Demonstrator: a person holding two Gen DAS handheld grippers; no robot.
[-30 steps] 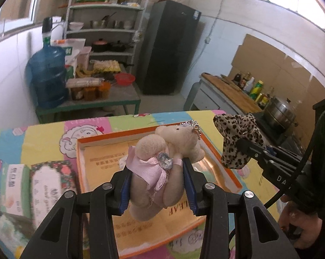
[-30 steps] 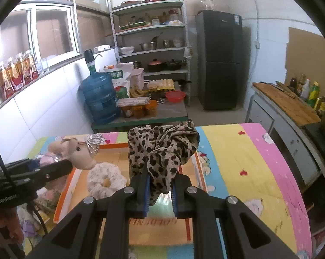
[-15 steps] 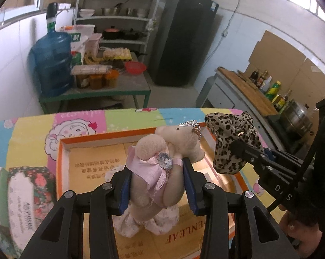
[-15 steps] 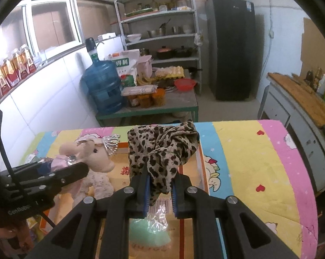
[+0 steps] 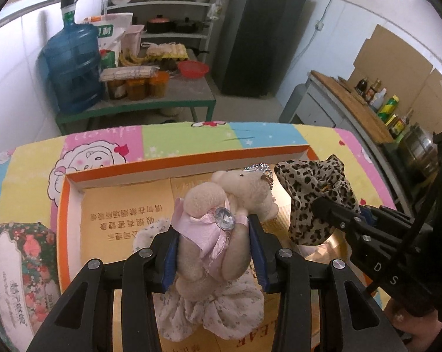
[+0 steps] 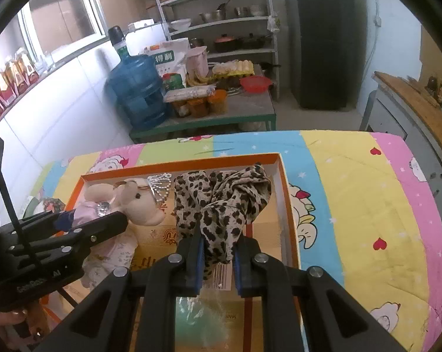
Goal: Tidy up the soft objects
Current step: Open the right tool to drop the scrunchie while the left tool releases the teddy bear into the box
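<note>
both tongs have sunk toward the orange-rimmed box (image 5: 191, 158) over the last second, so that the far rim now sits higher in both views and the box floor fills more of the frame. the two soft things are now over the box interior, and i judge that release into it is close.

the left tongs (image 5: 213, 245) stand about half open, pads pressed on the waist of the plush bear (image 5: 221, 205) (pink bow, little crown), over a floral scrunchie (image 5: 209, 311) lying near the box's near left corner. the right tongs (image 6: 216, 253) are closed as tight as they go on the leopard-print scrunchie (image 6: 221, 202), which hangs over the box's far right corner, near the right wall.
</note>
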